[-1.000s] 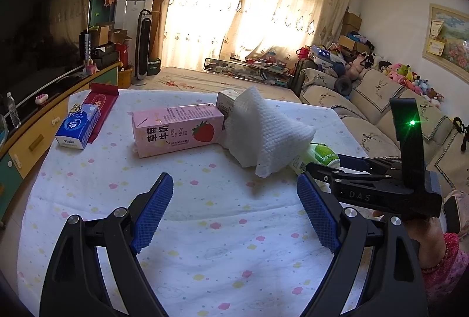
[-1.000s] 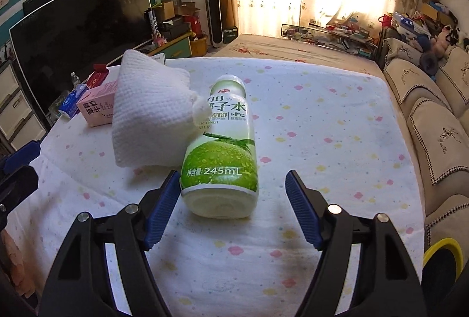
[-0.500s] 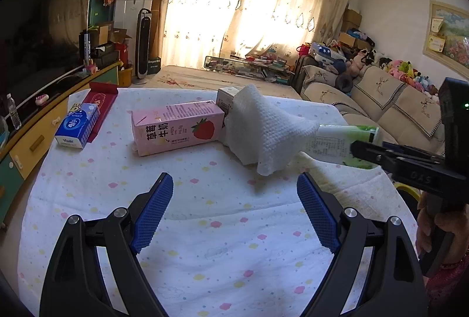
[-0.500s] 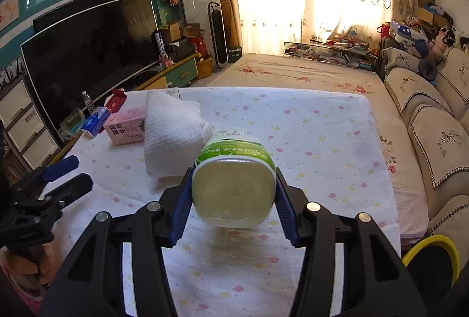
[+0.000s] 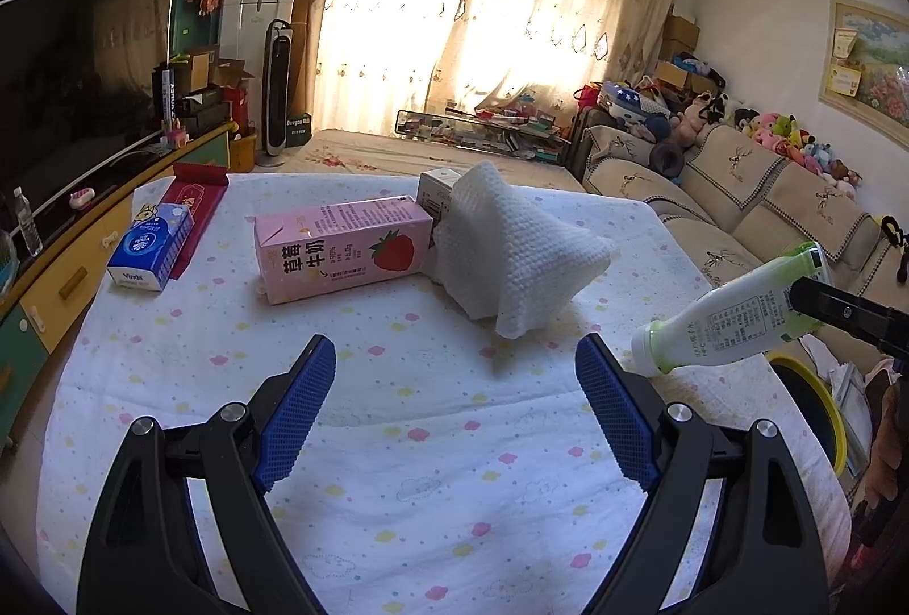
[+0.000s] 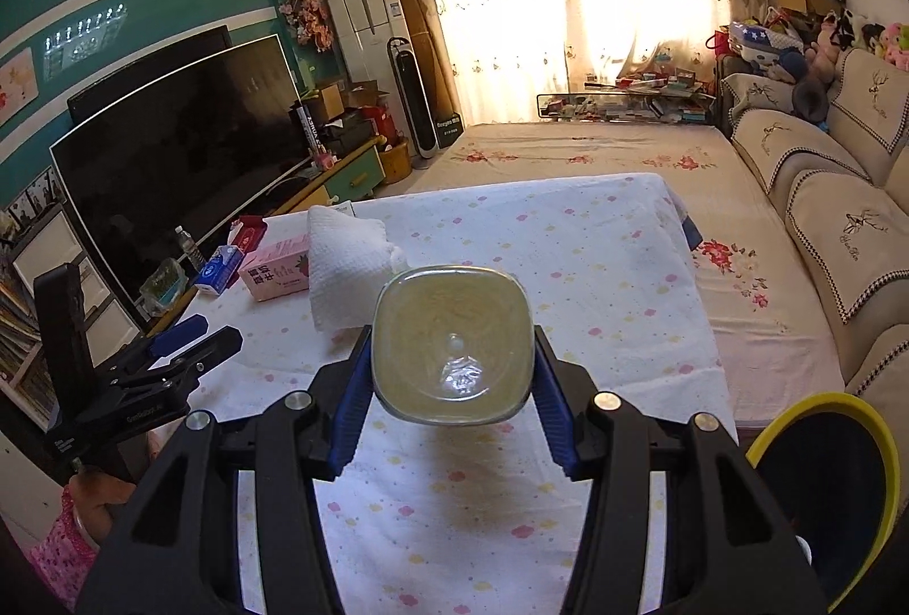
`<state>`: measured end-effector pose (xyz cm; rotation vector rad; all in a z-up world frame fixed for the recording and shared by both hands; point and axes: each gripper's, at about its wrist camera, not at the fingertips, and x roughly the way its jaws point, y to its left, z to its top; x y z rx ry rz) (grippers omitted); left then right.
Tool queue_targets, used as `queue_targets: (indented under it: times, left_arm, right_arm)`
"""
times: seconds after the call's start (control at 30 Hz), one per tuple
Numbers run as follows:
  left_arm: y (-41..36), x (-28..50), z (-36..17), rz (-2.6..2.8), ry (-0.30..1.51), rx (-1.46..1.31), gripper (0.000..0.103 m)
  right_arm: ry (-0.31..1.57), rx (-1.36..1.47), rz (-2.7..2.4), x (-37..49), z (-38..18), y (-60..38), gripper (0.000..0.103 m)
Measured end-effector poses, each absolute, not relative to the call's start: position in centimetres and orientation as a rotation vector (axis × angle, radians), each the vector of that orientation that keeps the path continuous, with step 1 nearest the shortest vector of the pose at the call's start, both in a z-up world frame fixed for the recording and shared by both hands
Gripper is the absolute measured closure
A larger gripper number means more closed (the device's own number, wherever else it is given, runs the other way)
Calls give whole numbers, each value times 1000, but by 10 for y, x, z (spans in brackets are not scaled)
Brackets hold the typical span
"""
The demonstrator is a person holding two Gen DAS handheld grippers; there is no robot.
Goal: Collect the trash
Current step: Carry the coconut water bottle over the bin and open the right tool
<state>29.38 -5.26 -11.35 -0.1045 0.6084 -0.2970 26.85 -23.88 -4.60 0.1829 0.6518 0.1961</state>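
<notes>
My right gripper [image 6: 453,376] is shut on a green and white coconut water bottle [image 6: 453,343] and holds it in the air above the table's near right part; the bottle [image 5: 733,316] shows tilted, cap down, at the right of the left wrist view. My left gripper [image 5: 454,416] is open and empty over the near part of the table. A pink strawberry milk carton [image 5: 341,245] lies on its side, with a crumpled white paper towel [image 5: 511,245] to its right. A small white box [image 5: 434,188] stands behind them.
A blue tissue pack [image 5: 149,245] and a red packet [image 5: 196,200] lie at the table's far left. A yellow-rimmed bin [image 6: 835,490] stands off the table's right near corner. A TV cabinet [image 5: 68,268] runs along the left, a sofa [image 5: 784,200] on the right.
My right gripper closed on the bottle, lifted it off the table and drew it back to the right, toward the bin. The left gripper stayed open and nearly still.
</notes>
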Motion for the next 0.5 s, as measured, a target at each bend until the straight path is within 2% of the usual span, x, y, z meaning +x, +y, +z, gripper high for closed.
queue_targets:
  times: [0.5]
  left_arm:
    - [-53,291,-114,-302,608,-92,18]
  right_arm:
    - [603,262,-18,217,-32,-331,54]
